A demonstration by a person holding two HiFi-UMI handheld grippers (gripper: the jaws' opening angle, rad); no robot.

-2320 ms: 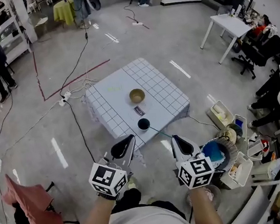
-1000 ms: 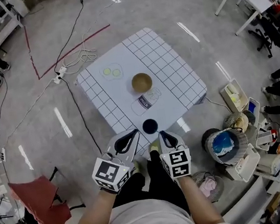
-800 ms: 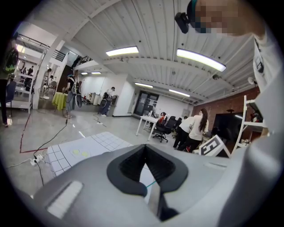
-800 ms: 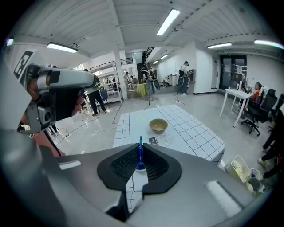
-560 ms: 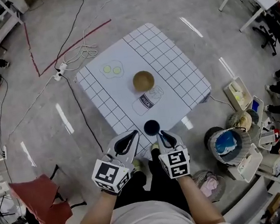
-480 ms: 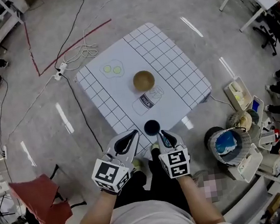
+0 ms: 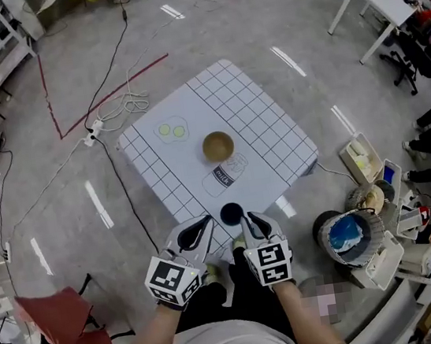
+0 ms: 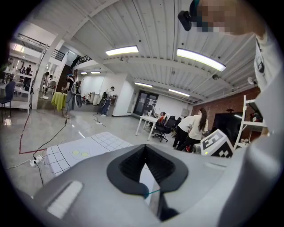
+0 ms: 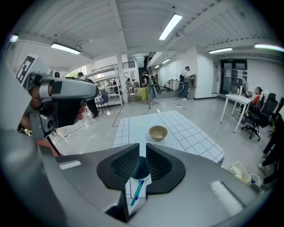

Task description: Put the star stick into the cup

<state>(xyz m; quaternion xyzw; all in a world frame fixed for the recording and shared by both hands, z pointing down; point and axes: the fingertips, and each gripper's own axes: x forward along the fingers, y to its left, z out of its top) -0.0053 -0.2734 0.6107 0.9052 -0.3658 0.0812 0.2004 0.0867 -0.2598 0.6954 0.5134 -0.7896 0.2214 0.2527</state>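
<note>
A dark round cup (image 7: 230, 213) stands at the near edge of the white grid-cloth table (image 7: 266, 132). In the right gripper view a thin blue-green stick (image 9: 136, 190) lies on the cloth just in front of the cup (image 9: 141, 167); its star end is not visible. My right gripper (image 7: 247, 219) hovers right behind the cup, jaws a narrow gap apart with nothing between them (image 9: 142, 148). My left gripper (image 7: 198, 225) hangs beside it to the left, with its jaw tips touching (image 8: 144, 147). A sliver of the stick (image 8: 153, 192) shows under it.
A wooden bowl (image 7: 217, 145) sits mid-table, beyond a printed milk carton (image 7: 224, 175) and printed fried eggs (image 7: 168, 131). Bins and clutter (image 7: 344, 236) crowd the floor to the right. A red chair (image 7: 50, 325) is at lower left. Cables (image 7: 122, 101) run behind the table.
The right gripper has moved left from beside the bins to the table's near edge, close to the left one. Both now sit just behind the cup.
</note>
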